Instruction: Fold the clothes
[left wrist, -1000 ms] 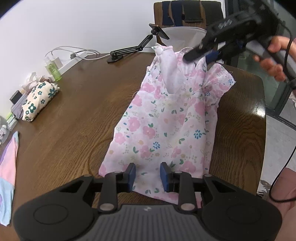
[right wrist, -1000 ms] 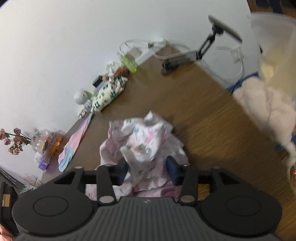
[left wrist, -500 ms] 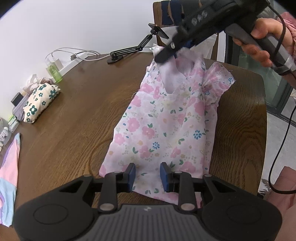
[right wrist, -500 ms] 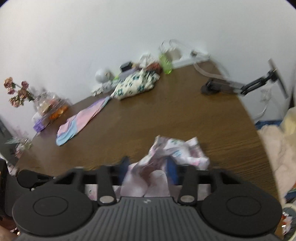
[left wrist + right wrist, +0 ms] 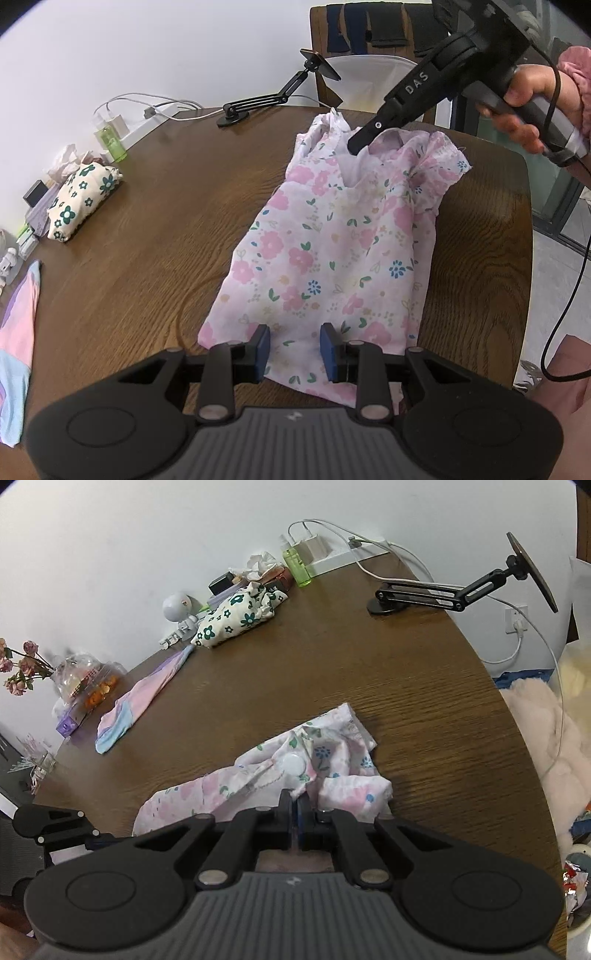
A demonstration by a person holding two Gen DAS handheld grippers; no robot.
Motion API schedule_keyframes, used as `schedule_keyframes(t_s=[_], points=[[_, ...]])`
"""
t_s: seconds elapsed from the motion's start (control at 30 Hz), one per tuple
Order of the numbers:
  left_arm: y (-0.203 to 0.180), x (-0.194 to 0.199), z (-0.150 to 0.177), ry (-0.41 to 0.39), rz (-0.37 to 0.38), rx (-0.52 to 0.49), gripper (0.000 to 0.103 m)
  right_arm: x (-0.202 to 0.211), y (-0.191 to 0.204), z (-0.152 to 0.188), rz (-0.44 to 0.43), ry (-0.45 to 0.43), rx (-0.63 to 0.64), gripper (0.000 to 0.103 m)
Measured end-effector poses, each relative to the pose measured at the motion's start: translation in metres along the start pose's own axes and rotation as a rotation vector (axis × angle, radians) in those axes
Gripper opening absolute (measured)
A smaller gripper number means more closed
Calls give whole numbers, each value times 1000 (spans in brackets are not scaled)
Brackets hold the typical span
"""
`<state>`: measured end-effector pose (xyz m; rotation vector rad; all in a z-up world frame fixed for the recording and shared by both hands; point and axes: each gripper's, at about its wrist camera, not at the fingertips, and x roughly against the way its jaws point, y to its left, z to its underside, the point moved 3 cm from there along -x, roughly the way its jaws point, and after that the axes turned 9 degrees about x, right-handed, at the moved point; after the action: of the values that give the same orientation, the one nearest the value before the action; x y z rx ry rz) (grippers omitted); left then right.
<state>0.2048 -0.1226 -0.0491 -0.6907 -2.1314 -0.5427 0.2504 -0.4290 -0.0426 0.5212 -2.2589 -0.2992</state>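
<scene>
The tabletop (image 5: pixel 155 206) carries the floral dress (image 5: pixel 325 251) spread lengthwise. The right tongs (image 5: pixel 294 805) pinch its neckline, probably to lift or straighten the top. The left tongs (image 5: pixel 294 349) stand wide over the hem, seemingly poised to pin it.

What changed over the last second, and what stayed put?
The right gripper closed its fingers on the neckline of the floral dress, having been open around bunched fabric. The left gripper stayed open over the hem, and the dress body stayed flat on the table.
</scene>
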Motion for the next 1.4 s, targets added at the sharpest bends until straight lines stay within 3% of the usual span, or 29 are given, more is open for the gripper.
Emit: schedule_keyframes(t_s=[0.13, 0.2, 0.27, 0.4, 0.57, 0.67, 0.9, 1.2, 1.4], points=[[2, 11, -5, -28, -3, 0, 29, 28, 3, -7, 19, -89, 1, 21], [3, 20, -10, -64, -8, 3, 29, 46, 15, -11, 78, -151, 69, 30], [4, 24, -14, -83, -17, 3, 29, 56, 33, -15, 132, -192, 169, 31], [0, 14, -14, -53, -14, -14, 29, 42, 81, -10, 218, -196, 433, 30], [-4, -1, -4, -4, -13, -22, 29, -4, 95, 9, 314, -87, 635, 30], [-1, -2, -3, -3, -5, -11, 29, -14, 82, 20, 320, -55, 601, 30], [13, 7, 12, 15, -38, 16, 29, -18, 67, 29, 257, -71, 479, 30], [40, 25, 38, 49, -109, 72, 29, -39, 114, 35, 198, -69, 474, 31], [69, 52, 77, 81, -195, 159, 30, -62, 165, 41, 118, -73, 479, 31]])
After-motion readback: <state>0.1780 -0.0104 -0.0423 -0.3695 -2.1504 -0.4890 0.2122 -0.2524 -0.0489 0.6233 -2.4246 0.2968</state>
